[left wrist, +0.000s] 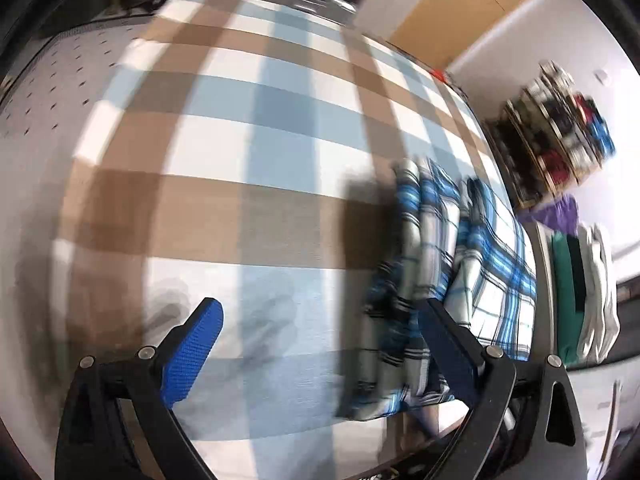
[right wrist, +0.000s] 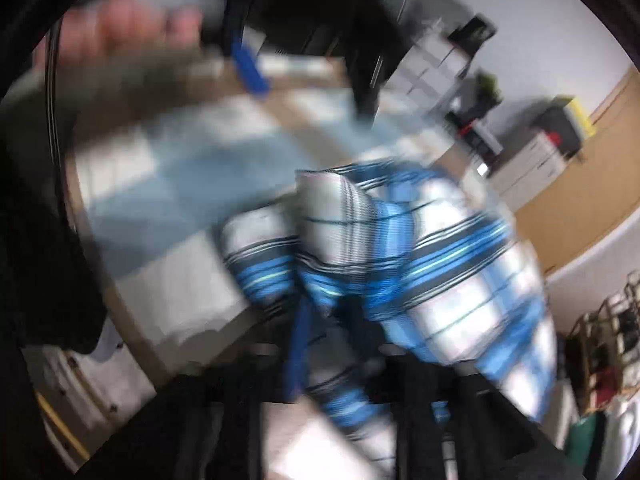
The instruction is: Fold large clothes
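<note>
Lying bunched near the table's right edge in the left wrist view, the plaid shirt (left wrist: 452,264) rests on a checked cloth (left wrist: 248,152) of tan, white and pale blue squares. The left gripper (left wrist: 316,320) stands wide open above the cloth, with nothing between its blue pads (left wrist: 192,356); its right finger shows in front of the shirt, though blur hides whether they touch. Beyond the table edge, a stack of folded clothes (left wrist: 580,292) sits to the right, with a shelf (left wrist: 556,140) against the wall behind it.

In the right wrist view everything is smeared. The shirt (right wrist: 400,264) fills the centre, rumpled into a heap, and folds of it lie over the right gripper (right wrist: 344,344). One blue finger (right wrist: 298,344) shows beside the fabric; whether the jaws pinch the shirt cannot be told. A hand (right wrist: 120,28) with the other gripper shows at upper left.
</note>
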The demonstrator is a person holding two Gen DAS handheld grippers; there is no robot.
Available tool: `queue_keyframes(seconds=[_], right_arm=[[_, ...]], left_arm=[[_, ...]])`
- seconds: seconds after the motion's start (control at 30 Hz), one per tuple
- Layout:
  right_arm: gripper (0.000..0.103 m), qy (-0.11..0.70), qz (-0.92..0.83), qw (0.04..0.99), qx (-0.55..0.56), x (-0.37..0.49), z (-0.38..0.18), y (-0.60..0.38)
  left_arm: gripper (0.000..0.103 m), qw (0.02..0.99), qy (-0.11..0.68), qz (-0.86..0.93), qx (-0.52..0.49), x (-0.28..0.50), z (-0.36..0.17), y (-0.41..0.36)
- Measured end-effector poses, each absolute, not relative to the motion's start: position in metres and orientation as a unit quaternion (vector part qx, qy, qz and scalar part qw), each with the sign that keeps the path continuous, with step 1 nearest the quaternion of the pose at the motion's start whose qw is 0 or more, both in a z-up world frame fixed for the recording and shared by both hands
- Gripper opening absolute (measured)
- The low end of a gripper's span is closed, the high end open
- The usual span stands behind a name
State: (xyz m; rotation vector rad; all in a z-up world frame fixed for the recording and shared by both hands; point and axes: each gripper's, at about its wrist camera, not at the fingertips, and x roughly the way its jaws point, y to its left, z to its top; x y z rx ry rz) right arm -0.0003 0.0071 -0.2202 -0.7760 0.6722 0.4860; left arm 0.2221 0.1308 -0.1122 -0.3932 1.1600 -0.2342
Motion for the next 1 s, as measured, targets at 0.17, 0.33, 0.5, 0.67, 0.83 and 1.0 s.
queue_keyframes(seconds=[0.17, 0.33, 0.5, 0.67, 0.83, 1.0], right_arm=[[0.066, 0.359, 0.293, 0.865, -0.196, 0.008, -0.178, -0.040], [0.076, 0.362, 0.268, 0.893, 0.009, 0.011, -0.140, -0.128], [0.084, 0.348, 0.206, 0.909, 0.096, 0.024, -0.117, -0.199], [0.087, 0.368, 0.189, 0.908, 0.075, 0.089, -0.085, -0.213], [0.091, 0.414, 0.213, 0.885, 0.012, 0.167, -0.078, -0.183], [0.091, 0.516, 0.226, 0.825, -0.045, 0.249, -0.129, -0.142]], left_arm=[[0.096, 0.841, 0.479, -0.178, -0.178, 0.203, -0.069, 0.108], [0.096, 0.826, 0.487, -0.264, -0.100, 0.198, -0.074, 0.043], [0.095, 0.800, 0.552, -0.233, 0.040, 0.206, -0.124, -0.017], [0.037, 0.806, 0.552, -0.206, 0.055, 0.201, -0.128, -0.012], [0.008, 0.804, 0.547, -0.233, -0.027, 0.199, -0.122, 0.018], [0.008, 0.803, 0.543, -0.246, -0.024, 0.195, -0.122, 0.029]])
